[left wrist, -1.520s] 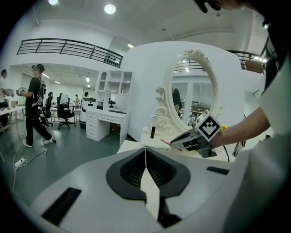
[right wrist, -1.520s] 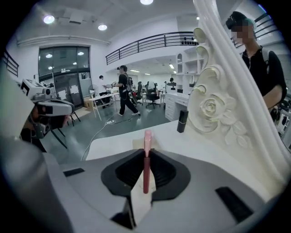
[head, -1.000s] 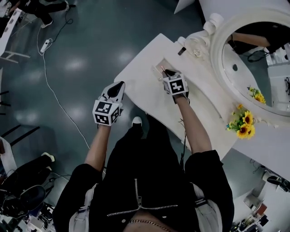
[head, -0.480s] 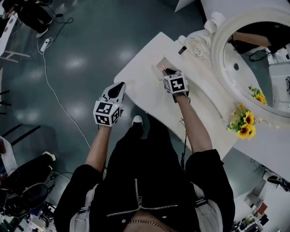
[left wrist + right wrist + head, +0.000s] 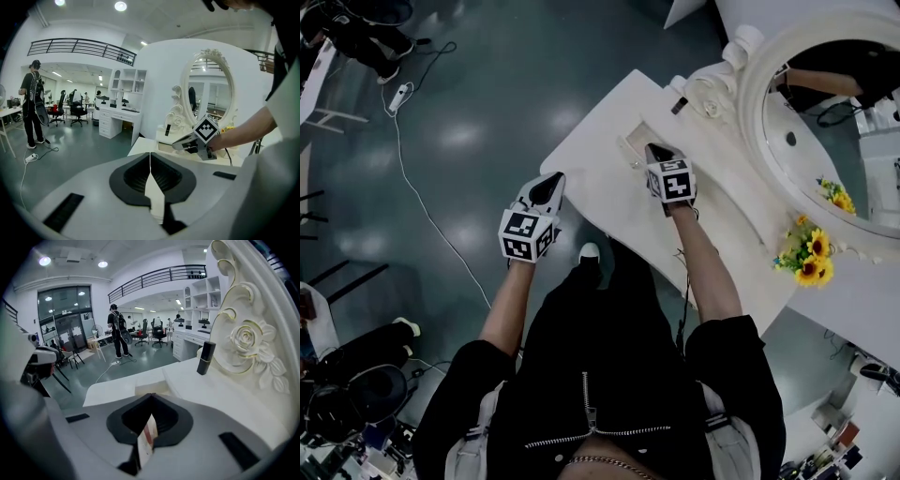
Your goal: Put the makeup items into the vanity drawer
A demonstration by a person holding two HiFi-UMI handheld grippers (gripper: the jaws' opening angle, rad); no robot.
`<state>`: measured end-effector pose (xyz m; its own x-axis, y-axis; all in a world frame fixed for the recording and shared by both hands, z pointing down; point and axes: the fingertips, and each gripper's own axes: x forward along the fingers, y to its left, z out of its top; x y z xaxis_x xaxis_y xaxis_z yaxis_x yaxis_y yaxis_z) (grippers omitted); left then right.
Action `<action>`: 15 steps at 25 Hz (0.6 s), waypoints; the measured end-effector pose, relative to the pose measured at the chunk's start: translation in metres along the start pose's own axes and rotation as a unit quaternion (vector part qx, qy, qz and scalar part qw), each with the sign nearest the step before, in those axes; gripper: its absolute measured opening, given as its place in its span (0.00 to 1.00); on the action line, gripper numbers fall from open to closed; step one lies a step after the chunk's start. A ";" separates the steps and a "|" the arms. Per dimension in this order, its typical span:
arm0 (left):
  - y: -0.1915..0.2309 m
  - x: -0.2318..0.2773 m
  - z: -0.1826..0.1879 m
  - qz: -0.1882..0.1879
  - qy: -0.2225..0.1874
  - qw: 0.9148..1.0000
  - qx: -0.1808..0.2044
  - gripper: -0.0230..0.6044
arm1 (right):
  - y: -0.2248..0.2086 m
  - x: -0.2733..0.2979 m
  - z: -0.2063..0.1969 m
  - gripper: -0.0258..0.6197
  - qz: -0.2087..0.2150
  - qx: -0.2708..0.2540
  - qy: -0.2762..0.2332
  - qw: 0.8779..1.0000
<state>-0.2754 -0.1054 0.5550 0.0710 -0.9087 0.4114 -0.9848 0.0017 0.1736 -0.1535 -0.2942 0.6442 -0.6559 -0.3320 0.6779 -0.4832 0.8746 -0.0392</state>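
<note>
Your right tool (image 5: 151, 394) has just been closing, and its jaws now meet with nothing pressed between the tips. A white-and-red sliver shows through the slit below them, too small to name. The white vanity drawer (image 5: 149, 382) gapes just ahead of and below its tip, sunk in the white tabletop (image 5: 609, 122). A dark upright makeup tube (image 5: 206, 358) stands further ahead and to the right, against the carved white mirror frame (image 5: 243, 348). Your left tool (image 5: 150, 153) has its jaws together too, empty, its tip at the tabletop's near edge.
</note>
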 end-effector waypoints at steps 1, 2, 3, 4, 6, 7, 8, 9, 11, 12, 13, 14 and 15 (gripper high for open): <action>-0.001 0.000 0.001 -0.002 0.000 1.000 0.002 0.07 | 0.000 -0.004 0.002 0.05 -0.001 0.001 -0.009 1.000; -0.002 0.000 0.002 -0.004 -0.001 1.000 0.003 0.07 | 0.000 -0.008 0.004 0.05 -0.002 0.001 -0.019 1.000; -0.004 0.000 0.003 -0.006 -0.002 1.000 0.005 0.07 | 0.000 -0.012 0.006 0.05 -0.002 0.001 -0.028 1.000; -0.006 0.001 0.004 -0.009 -0.002 1.000 0.007 0.07 | 0.000 -0.016 0.007 0.05 -0.003 0.002 -0.038 0.999; -0.011 0.004 0.006 -0.016 -0.003 1.000 0.012 0.07 | -0.003 -0.027 0.010 0.05 -0.008 0.007 -0.057 0.998; -0.014 0.005 0.007 -0.021 -0.004 1.000 0.014 0.07 | -0.004 -0.034 0.011 0.05 -0.011 0.014 -0.069 0.997; -0.017 0.007 0.008 -0.026 -0.005 1.000 0.017 0.07 | -0.006 -0.041 0.013 0.05 -0.015 0.022 -0.082 0.996; -0.019 0.009 0.009 -0.031 -0.006 0.999 0.020 0.07 | -0.009 -0.048 0.015 0.05 -0.019 0.031 -0.094 0.995; -0.025 0.012 0.012 -0.041 -0.009 0.999 0.027 0.07 | -0.013 -0.063 0.017 0.05 -0.029 0.044 -0.114 0.992; -0.028 0.013 0.014 -0.046 -0.010 0.998 0.030 0.07 | -0.015 -0.070 0.017 0.05 -0.035 0.048 -0.122 0.991; -0.032 0.016 0.017 -0.052 -0.012 0.998 0.033 0.07 | -0.017 -0.077 0.017 0.05 -0.041 0.052 -0.129 0.989; -0.035 0.018 0.019 -0.058 -0.013 0.998 0.037 0.07 | -0.020 -0.085 0.017 0.05 -0.048 0.055 -0.135 0.988; -0.039 0.021 0.022 -0.065 -0.013 0.997 0.040 0.07 | -0.023 -0.093 0.016 0.05 -0.055 0.059 -0.142 0.987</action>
<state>-0.2388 -0.1337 0.5372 0.1964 -0.9099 0.3655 -0.9770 -0.1500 0.1515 -0.0910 -0.2892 0.5703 -0.7236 -0.5234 0.4499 -0.6139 0.7859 -0.0732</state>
